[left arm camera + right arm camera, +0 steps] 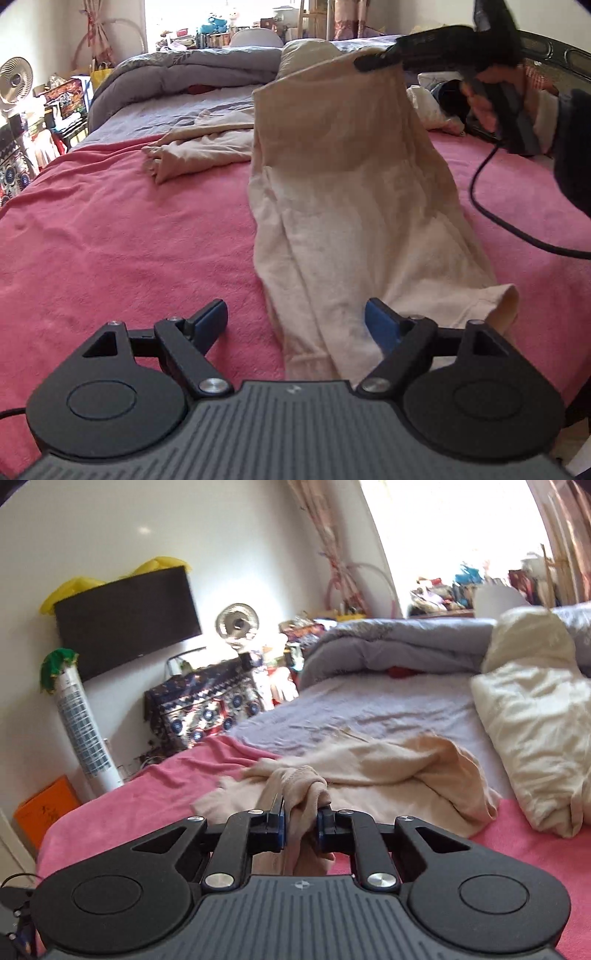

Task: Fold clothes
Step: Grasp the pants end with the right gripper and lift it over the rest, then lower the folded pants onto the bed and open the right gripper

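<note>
A long cream garment (354,206) is seen on a pink blanket (122,240) on a bed. One end of it is held up high by the right gripper (373,62). The other end lies on the blanket, close to the left gripper (295,325). So the garment is stretched in a long line, from near the left gripper up and away to the right gripper. Its long side is tilted, low at the near end and high at the far end.

The right gripper's jaws are closed tight on a bunched bit of the cream cloth (303,797). The cloth is squeezed between the blue pads.

The left gripper's jaws are spread wide. Nothing is pinched in them. The low end of the garment is seen between the two fingers, under them.

More cream cloth (199,147) is piled farther back, where the blanket meets a grey sheet (177,110). A pillow (535,731) is seen on the right.
</note>
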Tool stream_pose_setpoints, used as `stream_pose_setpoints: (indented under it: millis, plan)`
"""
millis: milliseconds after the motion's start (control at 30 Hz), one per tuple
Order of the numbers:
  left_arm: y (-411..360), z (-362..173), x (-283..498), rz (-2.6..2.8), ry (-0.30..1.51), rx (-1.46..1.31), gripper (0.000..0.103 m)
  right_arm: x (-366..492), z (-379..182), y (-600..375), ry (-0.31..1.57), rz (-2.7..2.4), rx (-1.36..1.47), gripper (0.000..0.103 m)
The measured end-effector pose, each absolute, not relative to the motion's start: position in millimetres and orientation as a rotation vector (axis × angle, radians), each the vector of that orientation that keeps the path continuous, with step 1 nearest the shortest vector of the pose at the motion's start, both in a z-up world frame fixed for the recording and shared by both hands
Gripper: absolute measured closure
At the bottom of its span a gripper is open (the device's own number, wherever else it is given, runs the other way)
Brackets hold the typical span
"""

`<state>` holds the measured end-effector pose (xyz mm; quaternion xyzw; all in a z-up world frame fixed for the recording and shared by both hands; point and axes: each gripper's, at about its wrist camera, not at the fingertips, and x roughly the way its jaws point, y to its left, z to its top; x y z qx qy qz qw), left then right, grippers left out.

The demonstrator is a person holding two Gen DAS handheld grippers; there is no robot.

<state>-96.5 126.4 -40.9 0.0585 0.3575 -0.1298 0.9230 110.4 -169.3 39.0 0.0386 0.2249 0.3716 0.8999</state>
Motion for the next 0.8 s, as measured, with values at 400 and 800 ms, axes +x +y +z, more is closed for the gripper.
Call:
stream_pose_setpoints:
  millis: [400, 800]
  plan:
    - [159, -19, -153, -0.131, 0.692, 0.134, 0.019, -66, -28, -111, 0.683, 0.919, -0.213, 0.087]
    - [185, 13, -167, -0.082, 0.579, 0.053, 0.019, -78, 23, -129, 0.605, 0.964, -0.154, 0.088]
